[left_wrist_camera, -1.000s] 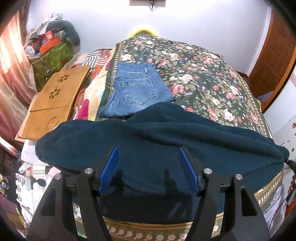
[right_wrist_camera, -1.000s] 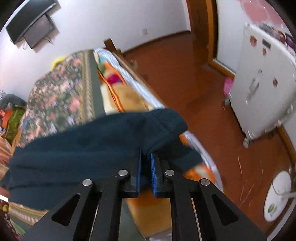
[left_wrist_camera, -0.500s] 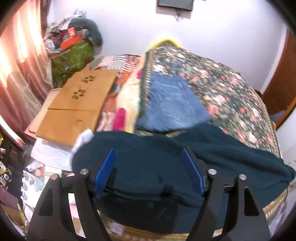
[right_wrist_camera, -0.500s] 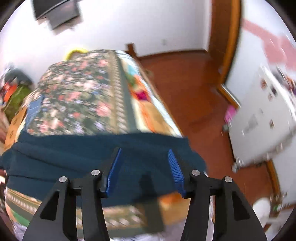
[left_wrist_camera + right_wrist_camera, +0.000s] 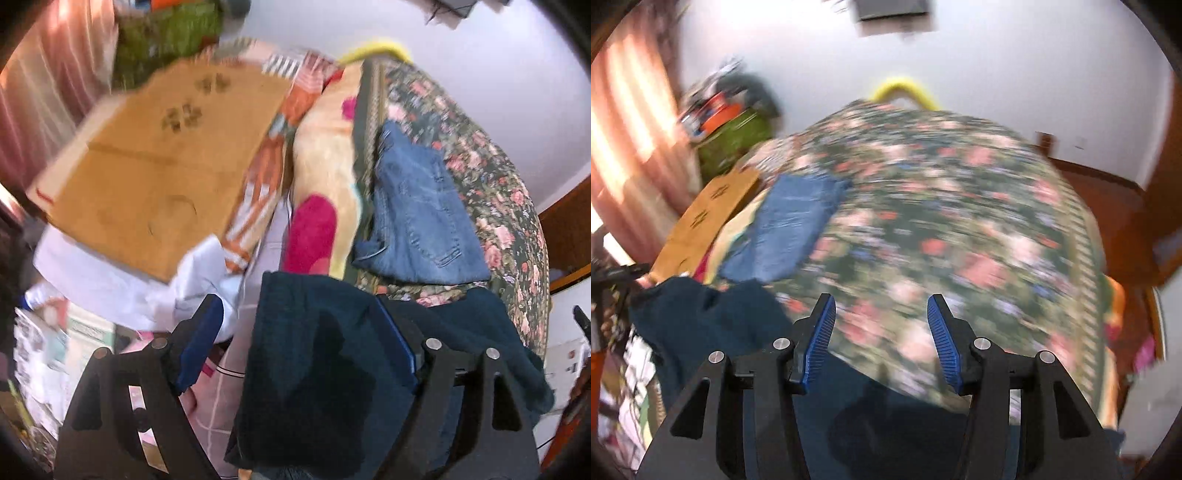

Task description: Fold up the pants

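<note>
The right gripper (image 5: 881, 339), clamped on the dark teal pants (image 5: 317, 373) a second ago, now stands part open and empty over the flowered bedspread (image 5: 960, 221); the cloth lies below and left of it. The left gripper (image 5: 295, 343) has swung toward the left end of the pants; its jaws are wide and opening, with cloth between them but not pinched. The pants lie along the near edge of the bed, beside folded jeans (image 5: 417, 218). Judgement: one fold is released and a new grip is being sought.
</note>
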`<action>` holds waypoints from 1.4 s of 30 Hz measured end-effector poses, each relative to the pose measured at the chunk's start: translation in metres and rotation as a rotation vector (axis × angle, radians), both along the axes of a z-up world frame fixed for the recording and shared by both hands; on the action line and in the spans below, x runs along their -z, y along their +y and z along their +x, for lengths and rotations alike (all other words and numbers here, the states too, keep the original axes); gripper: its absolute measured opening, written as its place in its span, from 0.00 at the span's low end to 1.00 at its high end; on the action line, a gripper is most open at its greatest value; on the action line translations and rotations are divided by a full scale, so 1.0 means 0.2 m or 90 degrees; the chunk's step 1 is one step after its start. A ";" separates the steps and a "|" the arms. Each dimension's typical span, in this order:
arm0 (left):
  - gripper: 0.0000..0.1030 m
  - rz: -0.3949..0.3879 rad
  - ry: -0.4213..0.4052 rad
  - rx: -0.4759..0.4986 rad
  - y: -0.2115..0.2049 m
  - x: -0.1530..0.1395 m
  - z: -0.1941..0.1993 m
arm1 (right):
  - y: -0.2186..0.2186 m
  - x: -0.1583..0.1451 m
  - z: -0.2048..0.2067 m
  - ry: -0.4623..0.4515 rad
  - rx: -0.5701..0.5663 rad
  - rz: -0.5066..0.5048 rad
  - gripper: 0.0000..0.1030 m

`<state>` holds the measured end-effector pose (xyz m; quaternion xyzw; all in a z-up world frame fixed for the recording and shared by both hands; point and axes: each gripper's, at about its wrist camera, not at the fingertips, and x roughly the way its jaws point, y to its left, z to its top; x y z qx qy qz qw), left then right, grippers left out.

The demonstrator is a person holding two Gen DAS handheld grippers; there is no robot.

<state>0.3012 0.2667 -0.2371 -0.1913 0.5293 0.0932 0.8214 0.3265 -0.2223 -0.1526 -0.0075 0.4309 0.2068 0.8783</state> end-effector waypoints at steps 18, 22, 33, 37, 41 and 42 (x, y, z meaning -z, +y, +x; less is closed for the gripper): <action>0.49 -0.093 0.040 0.097 -0.12 0.38 -0.16 | 0.90 0.50 0.20 0.162 -0.263 -0.049 0.29; 0.33 -0.071 0.012 0.079 -0.12 0.33 -0.17 | 0.91 0.46 0.13 0.090 -0.245 -0.070 0.14; 0.26 0.132 -0.043 0.080 -0.16 0.11 -0.09 | 0.90 0.22 0.26 -0.013 -0.181 -0.055 0.08; 0.36 0.112 0.013 0.083 -0.16 0.23 -0.08 | 0.93 0.33 0.29 0.046 -0.186 -0.102 0.12; 0.41 0.040 -0.024 0.069 -0.14 0.16 -0.17 | 0.88 0.29 0.21 0.042 -0.168 -0.115 0.33; 0.44 0.032 -0.038 0.063 -0.13 0.14 -0.19 | 0.85 0.26 0.19 0.039 -0.169 -0.104 0.36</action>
